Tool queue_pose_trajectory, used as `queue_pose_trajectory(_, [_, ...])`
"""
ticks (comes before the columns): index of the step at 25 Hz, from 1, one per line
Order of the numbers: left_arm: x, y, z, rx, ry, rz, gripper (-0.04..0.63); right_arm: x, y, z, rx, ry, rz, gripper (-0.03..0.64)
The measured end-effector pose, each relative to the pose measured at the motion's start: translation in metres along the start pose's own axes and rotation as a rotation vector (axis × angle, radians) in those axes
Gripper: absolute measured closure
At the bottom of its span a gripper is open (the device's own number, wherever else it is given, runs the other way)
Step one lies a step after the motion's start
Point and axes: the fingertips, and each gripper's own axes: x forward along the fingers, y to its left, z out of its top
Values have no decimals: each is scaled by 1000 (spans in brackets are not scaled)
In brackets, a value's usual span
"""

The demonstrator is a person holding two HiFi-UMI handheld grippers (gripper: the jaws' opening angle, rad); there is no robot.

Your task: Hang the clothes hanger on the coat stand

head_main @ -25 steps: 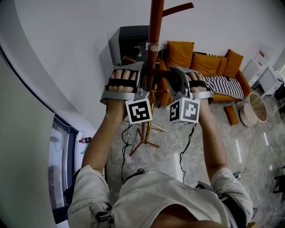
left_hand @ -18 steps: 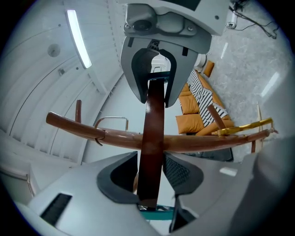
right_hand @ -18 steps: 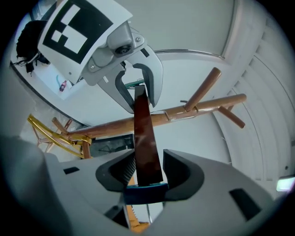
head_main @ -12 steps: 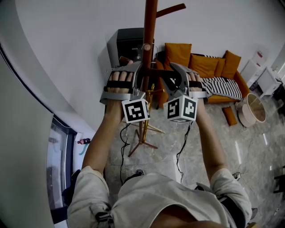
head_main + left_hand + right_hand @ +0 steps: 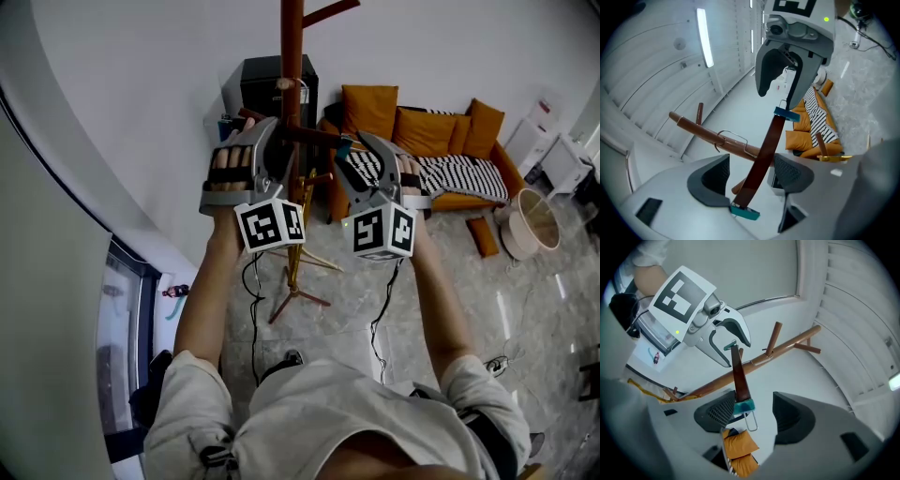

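The brown wooden coat stand [image 5: 292, 56] rises between my hands. A brown clothes hanger [image 5: 314, 138] with teal end caps spans from one gripper to the other, and its metal hook [image 5: 733, 138] loops over the stand's pole [image 5: 705, 132]. My left gripper [image 5: 267, 155] is opening, with the hanger's arm [image 5: 761, 159] running loose between its pads. My right gripper [image 5: 361, 164] is opening too. The teal cap [image 5: 743, 406] lies against its left pad [image 5: 721, 411], and the right pad [image 5: 787, 417] stands apart from it.
An orange sofa [image 5: 422, 131] with a striped blanket [image 5: 469, 173] stands behind the stand, beside a black cabinet [image 5: 267, 89]. A round basket [image 5: 534, 225] sits at the right. Cables [image 5: 384, 309] trail over the marble floor by the stand's feet [image 5: 295, 295]. A white wall is at the left.
Both grippers' jaws have spread wider around the hanger's ends. The left gripper has shifted up and to the left, and the stand now shows further left in the head view.
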Motion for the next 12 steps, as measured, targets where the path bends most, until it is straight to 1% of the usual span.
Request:
queue_pose_trajectory(4, [-19,-6,10,-94,-12,-10,308,-20,2,-2,58,-40,-19,382])
queue_pose_trajectory(9, [-44,-20,14,-205,-1,-16,308,-42,18,-3,105,-50,-6,382])
queue_pose_trajectory(10, [-49,-21,15,-239,-3,-10,308,-47,17,-3,128,-57,-16,393])
queue_pose_trajectory(12, [-59,-20,18,-325,-9,12,308,-59,11,-1,188,-81,-50,468])
